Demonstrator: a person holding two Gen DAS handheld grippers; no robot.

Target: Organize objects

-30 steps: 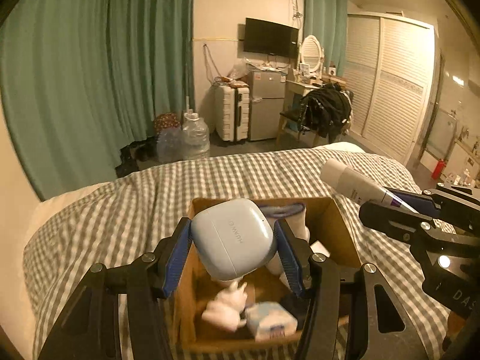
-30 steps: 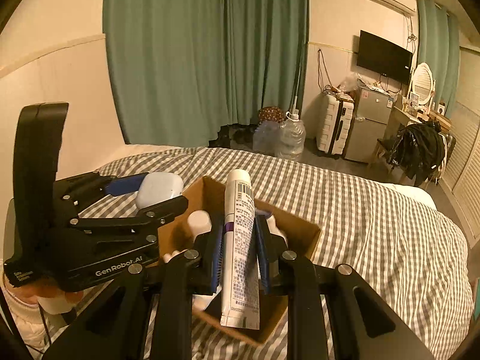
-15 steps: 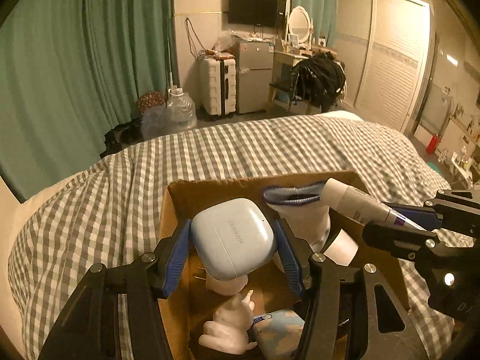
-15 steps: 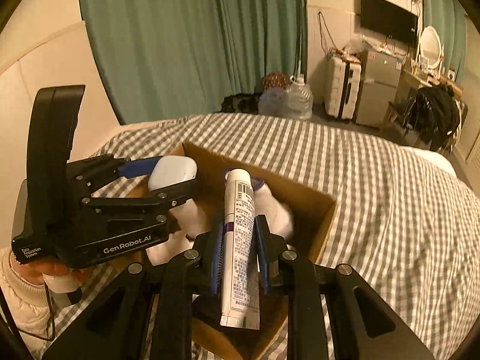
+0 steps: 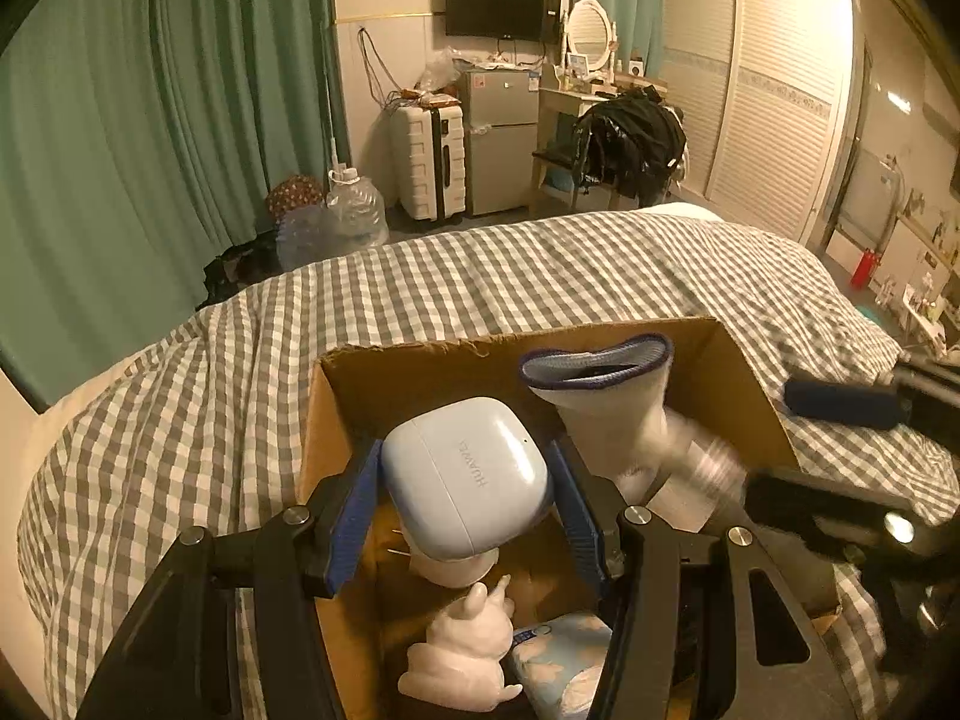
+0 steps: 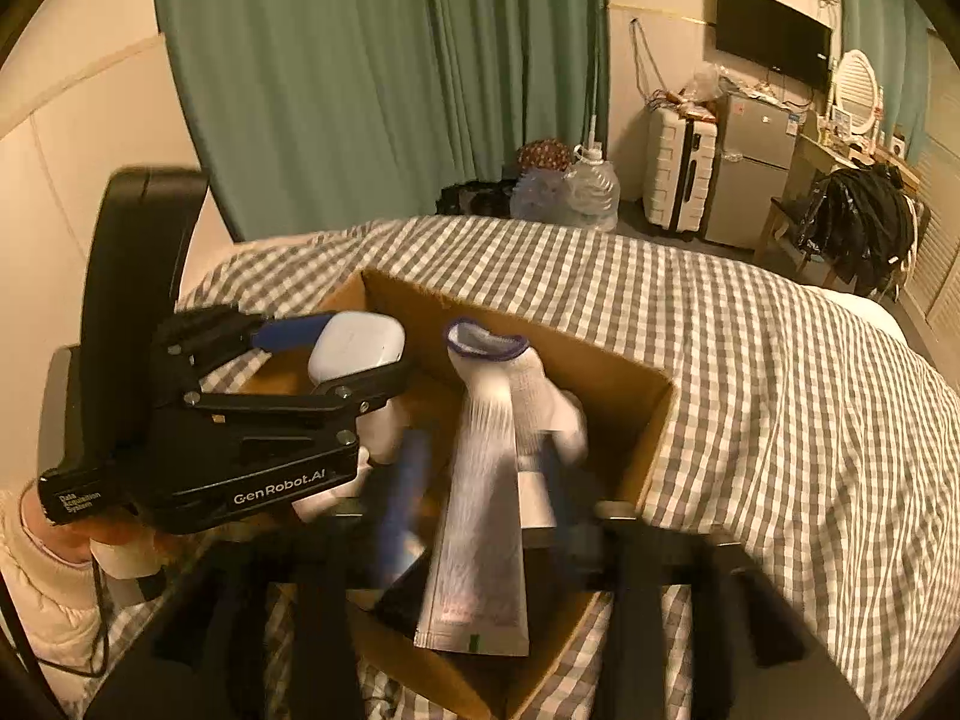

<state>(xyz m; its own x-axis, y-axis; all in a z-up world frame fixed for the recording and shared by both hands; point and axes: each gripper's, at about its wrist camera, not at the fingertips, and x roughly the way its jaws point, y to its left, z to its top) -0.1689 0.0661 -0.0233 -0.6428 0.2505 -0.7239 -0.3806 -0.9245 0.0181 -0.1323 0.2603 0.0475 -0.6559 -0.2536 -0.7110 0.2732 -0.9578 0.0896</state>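
Left tongs (image 5: 468,498) pinch the earbud case (image 5: 467,477), a smooth, rounded pale-blue shell, between blue pads above the left side of the cardboard box (image 5: 420,372) on the checked bed (image 5: 540,264). I judge the sorting well along: a glossy white figurine (image 5: 462,654), a soft tissue pack (image 5: 555,660) and a ribbed white sock (image 5: 600,384) with a purple cuff already lie inside. Right tongs (image 6: 480,480) have just been opening; their jaws now stand apart, and the flat, crimped tube (image 6: 480,540) between them blurs as it drops into the box. Left to do: release the case.
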